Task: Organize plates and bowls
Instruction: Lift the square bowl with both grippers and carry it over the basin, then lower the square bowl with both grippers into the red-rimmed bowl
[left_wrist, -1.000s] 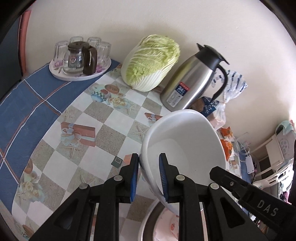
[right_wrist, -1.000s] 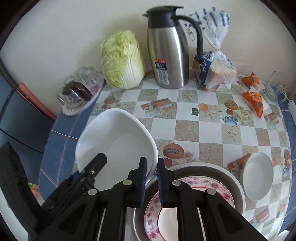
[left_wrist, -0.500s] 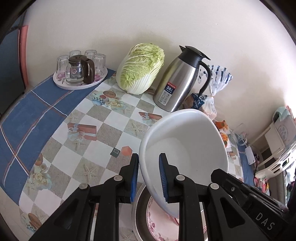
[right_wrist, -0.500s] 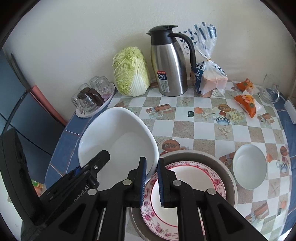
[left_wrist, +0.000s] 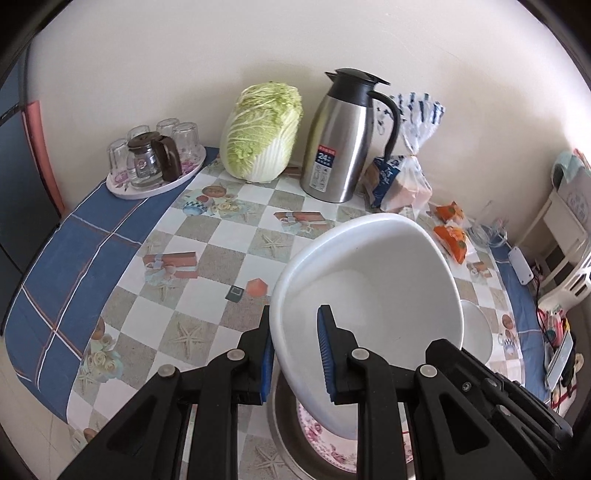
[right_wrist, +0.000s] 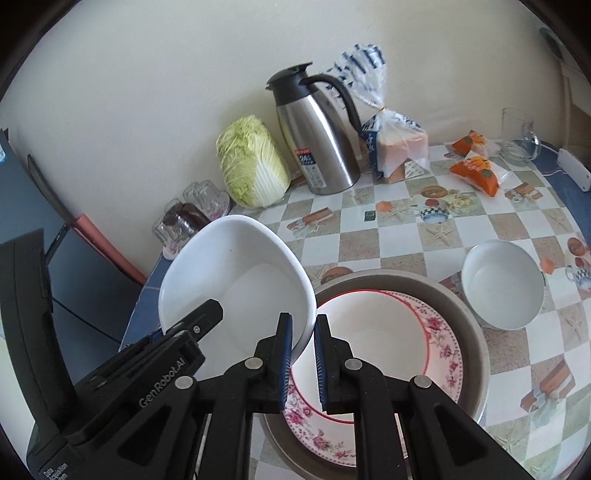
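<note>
L gripper (left_wrist: 295, 354) clamps the near rim of 1 big white bowl (left_wrist: 373, 291), one pad outside, one inside; bowl is tilted and off the table, partly over the metal basin (right_wrist: 476, 332). R gripper (right_wrist: 303, 354) pinches the same bowl's rim on its other side, jaws nearly together w/ the thin wall between. Both point steeply down.

Count: 1 big white bowl, 1 floral plate (right_wrist: 439, 347) lying in the basin, 1 small white bowl (right_wrist: 502, 288) on the table just beside the basin. Also 1 steel thermos jug (left_wrist: 340, 147), 1 napa cabbage (left_wrist: 262, 133), 1 bread bag (left_wrist: 402, 177), 2 orange snack packs (right_wrist: 476, 170), 1 tray (left_wrist: 155, 184) w/ a glass teapot and 4 upturned glasses.

Table (left_wrist: 207, 266): checked cloth w/ starfish prints, blue plaid border, pushed against a cream wall.
</note>
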